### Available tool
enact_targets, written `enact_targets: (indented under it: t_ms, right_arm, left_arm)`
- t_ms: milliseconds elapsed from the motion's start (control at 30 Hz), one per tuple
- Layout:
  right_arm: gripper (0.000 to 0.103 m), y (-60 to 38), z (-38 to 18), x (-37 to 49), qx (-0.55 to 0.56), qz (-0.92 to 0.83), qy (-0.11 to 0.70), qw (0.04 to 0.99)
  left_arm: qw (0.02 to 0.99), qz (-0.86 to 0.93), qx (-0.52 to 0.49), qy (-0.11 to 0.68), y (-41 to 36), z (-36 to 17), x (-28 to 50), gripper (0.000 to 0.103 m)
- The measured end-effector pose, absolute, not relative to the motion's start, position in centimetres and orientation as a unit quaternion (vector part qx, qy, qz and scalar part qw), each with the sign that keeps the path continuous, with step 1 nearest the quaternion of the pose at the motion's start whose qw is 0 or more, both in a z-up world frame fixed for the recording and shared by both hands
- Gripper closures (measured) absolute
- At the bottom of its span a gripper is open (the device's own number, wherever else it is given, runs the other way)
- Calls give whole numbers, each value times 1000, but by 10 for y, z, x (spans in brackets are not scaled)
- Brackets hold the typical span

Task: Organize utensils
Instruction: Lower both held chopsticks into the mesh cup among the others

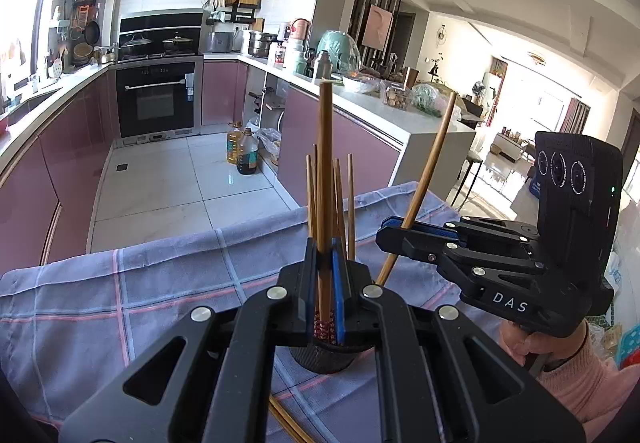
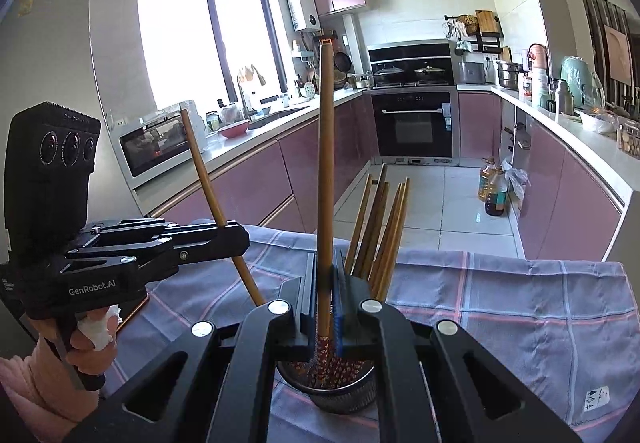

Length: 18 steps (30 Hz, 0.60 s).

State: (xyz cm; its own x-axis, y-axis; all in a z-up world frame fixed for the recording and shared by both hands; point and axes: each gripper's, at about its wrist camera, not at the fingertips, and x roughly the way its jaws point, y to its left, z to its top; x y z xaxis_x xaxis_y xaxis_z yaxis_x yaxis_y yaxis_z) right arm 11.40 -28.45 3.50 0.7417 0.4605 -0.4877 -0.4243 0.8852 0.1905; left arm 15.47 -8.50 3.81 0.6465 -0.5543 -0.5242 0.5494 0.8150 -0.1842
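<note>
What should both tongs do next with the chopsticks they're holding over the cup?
Probably lower both a little further, then let go. The left tongs and right tongs are each shut on a chopstick, patterned ends reaching into the dark holder cup on the checked cloth, where other chopsticks already stand.

two grippers (image 1: 326,275), each pinching one chopstick (image 1: 325,171), one holder (image 2: 326,391), one cloth (image 2: 500,307)

Black grippers (image 1: 325,263) with blue pads, silver screws; right gripper (image 1: 394,233) marked "DAS" at 3 o'clock; pink sleeve (image 1: 576,387) at 4.
</note>
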Motion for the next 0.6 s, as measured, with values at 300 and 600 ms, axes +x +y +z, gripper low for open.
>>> enact_targets:
  t_ms: [300,600]
  right_arm:
    - [97,-283,19,125,35,236,303,923]
    - [97,-283,5,137,43,232,329,914]
  left_arm:
    - [899,-303,21,315,-96,28,159,96]
    - [887,-305,31,344,-102,21,182,95]
